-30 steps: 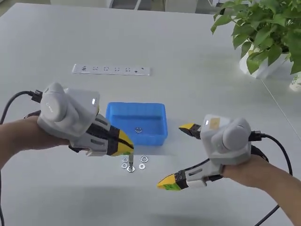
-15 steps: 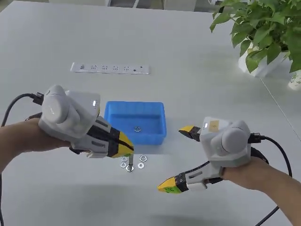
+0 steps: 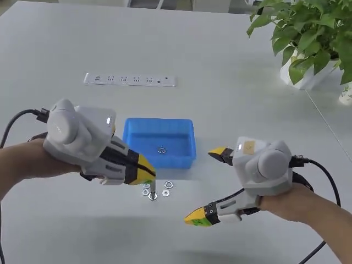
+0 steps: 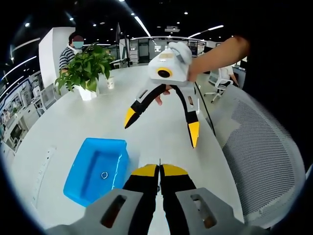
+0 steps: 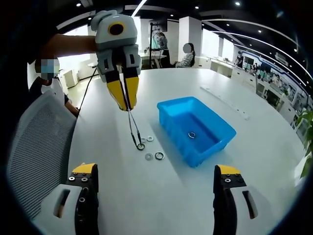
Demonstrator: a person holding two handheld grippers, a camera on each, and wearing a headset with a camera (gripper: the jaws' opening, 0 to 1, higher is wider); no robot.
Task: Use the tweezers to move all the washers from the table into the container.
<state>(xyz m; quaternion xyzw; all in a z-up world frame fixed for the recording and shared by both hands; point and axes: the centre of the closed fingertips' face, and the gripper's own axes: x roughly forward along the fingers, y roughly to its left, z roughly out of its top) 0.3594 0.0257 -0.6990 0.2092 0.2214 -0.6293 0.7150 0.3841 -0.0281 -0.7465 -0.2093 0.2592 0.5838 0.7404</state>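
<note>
Left tongs pinched above washers; right tongs spread wide.

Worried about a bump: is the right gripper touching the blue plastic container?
Apart. The head view shows bare grey table between the blue plastic container and the nearest yellow tip of the right gripper.

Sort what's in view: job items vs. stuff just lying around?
Job:
tweezers, clamped in the left gripper
loose washers on the table
blue container, one washer already inside

Lying about:
power strip
potted plant
</note>
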